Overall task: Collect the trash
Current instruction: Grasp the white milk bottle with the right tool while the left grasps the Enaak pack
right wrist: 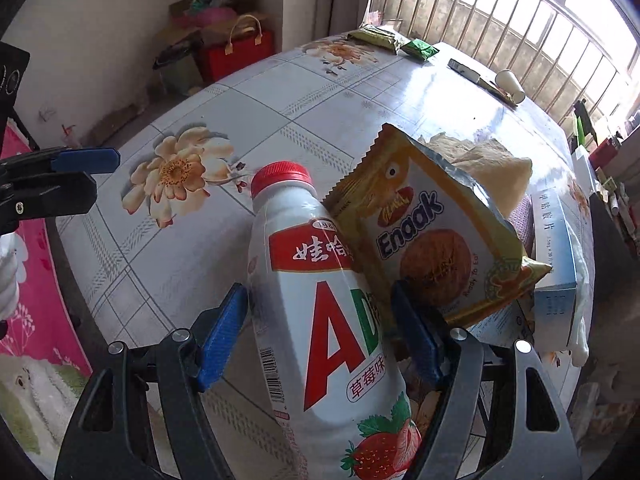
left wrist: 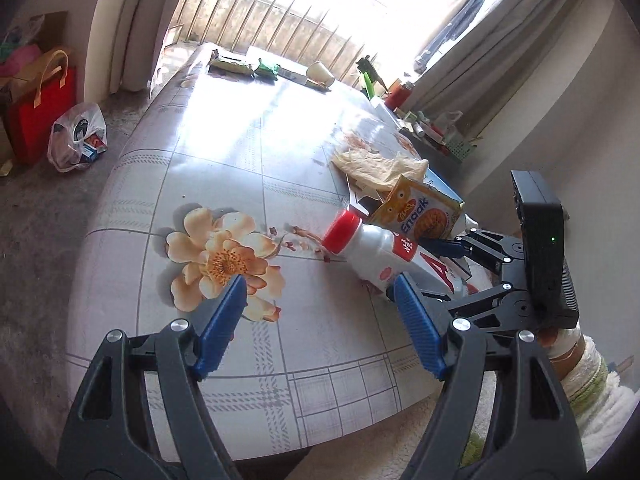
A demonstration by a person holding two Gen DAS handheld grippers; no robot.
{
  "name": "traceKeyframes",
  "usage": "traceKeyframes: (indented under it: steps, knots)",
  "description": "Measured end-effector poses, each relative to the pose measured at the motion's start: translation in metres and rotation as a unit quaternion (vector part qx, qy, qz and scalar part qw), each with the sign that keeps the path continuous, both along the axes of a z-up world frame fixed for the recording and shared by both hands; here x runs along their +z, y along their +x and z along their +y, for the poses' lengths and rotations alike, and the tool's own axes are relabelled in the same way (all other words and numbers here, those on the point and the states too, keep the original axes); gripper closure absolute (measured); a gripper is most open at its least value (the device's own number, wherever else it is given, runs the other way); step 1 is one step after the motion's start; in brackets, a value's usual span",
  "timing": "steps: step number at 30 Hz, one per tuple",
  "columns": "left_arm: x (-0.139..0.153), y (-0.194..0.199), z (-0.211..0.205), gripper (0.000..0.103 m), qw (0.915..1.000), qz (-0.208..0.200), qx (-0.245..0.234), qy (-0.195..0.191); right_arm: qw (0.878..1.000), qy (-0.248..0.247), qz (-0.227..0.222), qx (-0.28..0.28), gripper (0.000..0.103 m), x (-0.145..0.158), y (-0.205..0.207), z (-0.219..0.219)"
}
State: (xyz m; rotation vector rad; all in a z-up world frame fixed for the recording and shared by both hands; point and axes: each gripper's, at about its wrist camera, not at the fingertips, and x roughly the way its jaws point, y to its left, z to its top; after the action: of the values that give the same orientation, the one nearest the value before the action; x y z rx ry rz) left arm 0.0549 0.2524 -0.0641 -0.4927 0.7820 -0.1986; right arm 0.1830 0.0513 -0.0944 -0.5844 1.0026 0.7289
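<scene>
Right tongs [right wrist: 316, 332] spread around bottle [right wrist: 324, 320], pads flanking it, contact unclear. Bottle lying on table [right wrist: 180, 264], wrapper [right wrist: 432, 236] against its right. Left tongs [left wrist: 320, 320] spread, nothing between, bottle ahead-right.

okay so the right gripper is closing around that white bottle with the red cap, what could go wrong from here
The Enaak wrapper leans on the bottle, beside the right gripper, and one finger could pinch it too. Lifting may drag the wrapper and tissue off the table. The smooth, rounded bottle may slip, since the fingers look not fully closed.
</scene>
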Motion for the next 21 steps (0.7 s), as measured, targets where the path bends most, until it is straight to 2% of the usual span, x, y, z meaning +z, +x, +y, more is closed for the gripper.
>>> traceKeyframes:
  steps: [8,12,17,21]
  knots:
    - [-0.002,0.012,0.009,0.031,0.9999,-0.006,0.005,-0.007,0.998,-0.021,-0.047,0.028,0.037,-0.004,-0.04,0.011]
    - [0.0,0.019,0.006,0.031,0.9997,-0.017,-0.003,-0.015,0.998,-0.021,-0.056,0.017,0.037,-0.003,-0.062,0.002]
    - [-0.006,0.033,-0.003,0.032,0.9989,-0.007,-0.032,-0.033,0.998,-0.015,-0.058,-0.012,0.037,-0.002,-0.081,-0.018]
    - [-0.008,0.049,-0.02,0.033,0.9963,-0.005,-0.074,-0.042,0.997,-0.016,-0.072,-0.02,0.038,-0.002,-0.093,-0.026]
